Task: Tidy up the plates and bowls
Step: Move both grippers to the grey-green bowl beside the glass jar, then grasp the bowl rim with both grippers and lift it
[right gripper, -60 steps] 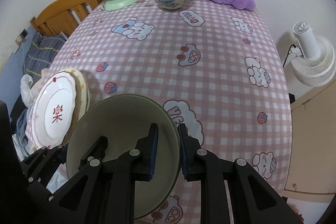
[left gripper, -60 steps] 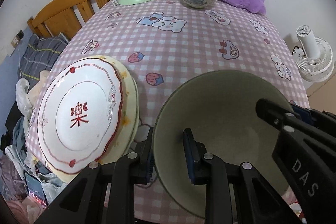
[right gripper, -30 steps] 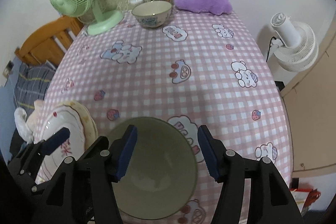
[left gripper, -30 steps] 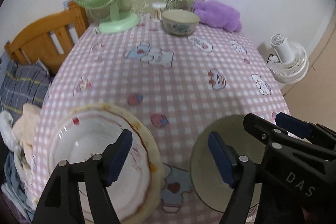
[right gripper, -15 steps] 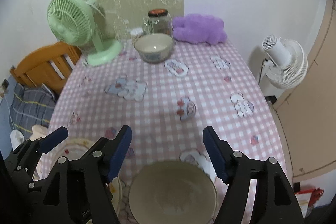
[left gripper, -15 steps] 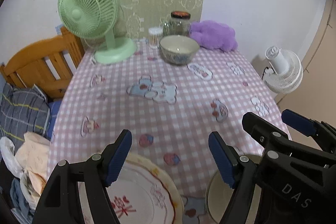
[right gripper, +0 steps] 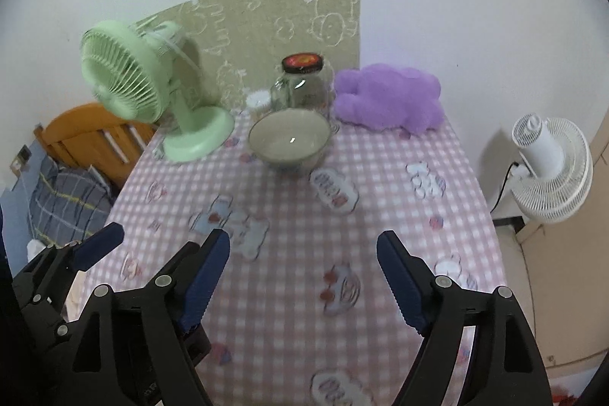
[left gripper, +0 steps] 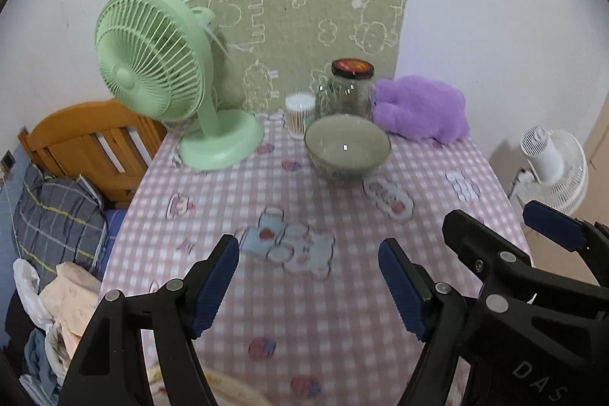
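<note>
both grippers empty above the table, one bowl left at the far edge

the left gripper (left gripper: 308, 286) hangs over the near half of the table (left gripper: 342, 311) with its jaws wide apart and nothing between them. the right gripper (right gripper: 302, 282) is beside it, its jaws opening, also with only checked cloth showing in the gap. judging by that, neither is carrying anything, and both point toward the remaining bowl (left gripper: 347, 146).

that bowl sits upright near the far edge of the table, roughly mid-way along it, just in front of the glass jar (left gripper: 351, 88) and between the green fan (left gripper: 167, 78) and the purple plush (left gripper: 420, 109). it is deep and round, pale grey-green inside, with a faint pattern on its outer wall. a sliver of cream plate rim (left gripper: 236, 389) shows at the near edge, likely the gathering spot.
</note>
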Available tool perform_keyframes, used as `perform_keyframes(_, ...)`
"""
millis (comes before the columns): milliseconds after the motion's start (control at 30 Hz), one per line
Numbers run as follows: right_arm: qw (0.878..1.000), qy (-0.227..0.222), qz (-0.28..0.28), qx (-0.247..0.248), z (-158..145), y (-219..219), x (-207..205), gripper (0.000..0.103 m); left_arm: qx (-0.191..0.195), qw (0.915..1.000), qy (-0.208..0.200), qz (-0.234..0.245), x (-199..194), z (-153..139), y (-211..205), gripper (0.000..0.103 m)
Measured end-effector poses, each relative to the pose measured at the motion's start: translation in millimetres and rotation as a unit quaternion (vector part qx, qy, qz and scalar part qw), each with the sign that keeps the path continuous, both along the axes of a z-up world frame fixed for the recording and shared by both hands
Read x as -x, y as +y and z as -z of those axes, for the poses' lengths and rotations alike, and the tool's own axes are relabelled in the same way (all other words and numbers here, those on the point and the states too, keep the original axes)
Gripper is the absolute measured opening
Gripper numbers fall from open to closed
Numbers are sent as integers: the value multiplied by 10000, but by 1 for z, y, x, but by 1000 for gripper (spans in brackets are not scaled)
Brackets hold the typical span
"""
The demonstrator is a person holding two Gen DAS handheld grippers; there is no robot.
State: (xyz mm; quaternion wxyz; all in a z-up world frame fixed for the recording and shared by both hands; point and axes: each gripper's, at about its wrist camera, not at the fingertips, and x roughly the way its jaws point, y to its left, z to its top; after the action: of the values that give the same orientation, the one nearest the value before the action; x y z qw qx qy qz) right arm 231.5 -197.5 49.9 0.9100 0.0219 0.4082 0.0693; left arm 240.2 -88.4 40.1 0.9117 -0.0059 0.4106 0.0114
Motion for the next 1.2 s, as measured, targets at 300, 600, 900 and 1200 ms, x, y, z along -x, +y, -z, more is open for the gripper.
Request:
perform_keyframes(300,9998,-158,-57,-138,2,-11,-66,82,-67,9995,-65,-289,-60,9,-6,78)
perform_keyframes(600,9996,-87,-159,-208,29,-11,-136,78,-275,9985,17,-462,-124,38,-7,73)
perform_keyframes(900,9999,-3,63,-144,65,-7,-188,68,-168,9979,191,-593,-174,73,-9,63)
perform_keyframes(1200,9993,241,204,-184,97,-7,-221,56,-102,9974,438,-564,-203,106,-11,54)
